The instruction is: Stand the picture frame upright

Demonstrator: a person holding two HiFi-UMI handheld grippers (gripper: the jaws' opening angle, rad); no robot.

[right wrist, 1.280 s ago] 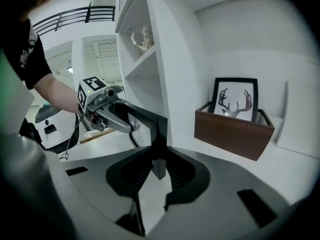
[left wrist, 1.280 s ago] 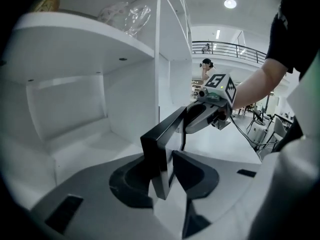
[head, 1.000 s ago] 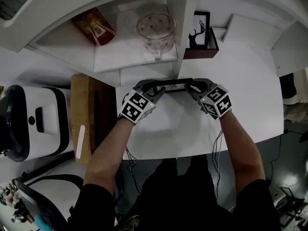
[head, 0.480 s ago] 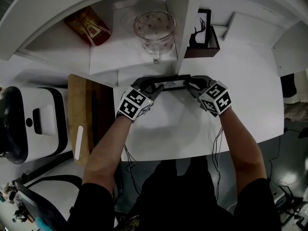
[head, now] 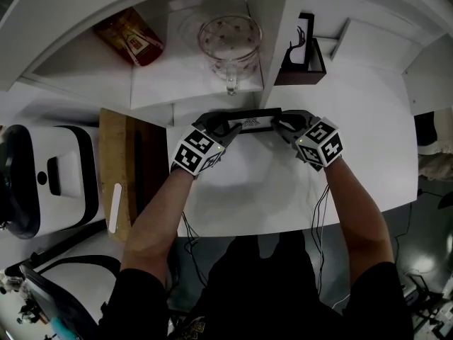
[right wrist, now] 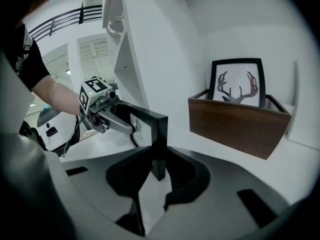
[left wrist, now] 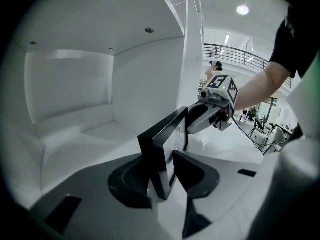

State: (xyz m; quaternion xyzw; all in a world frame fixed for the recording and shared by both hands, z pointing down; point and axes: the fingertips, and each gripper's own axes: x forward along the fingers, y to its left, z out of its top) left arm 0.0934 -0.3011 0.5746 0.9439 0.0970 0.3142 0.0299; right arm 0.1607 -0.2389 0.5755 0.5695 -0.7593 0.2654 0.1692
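Gripping picture frame point(head: 253, 122) at centre of head view, on its long edge: left end pinched in left gripper point(head: 228, 127), right end in right gripper point(head: 282, 124).

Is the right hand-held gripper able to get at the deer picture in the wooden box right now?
Probably not yet: the right hand-held gripper is clamped on the black picture frame. The way to the deer picture looks free.
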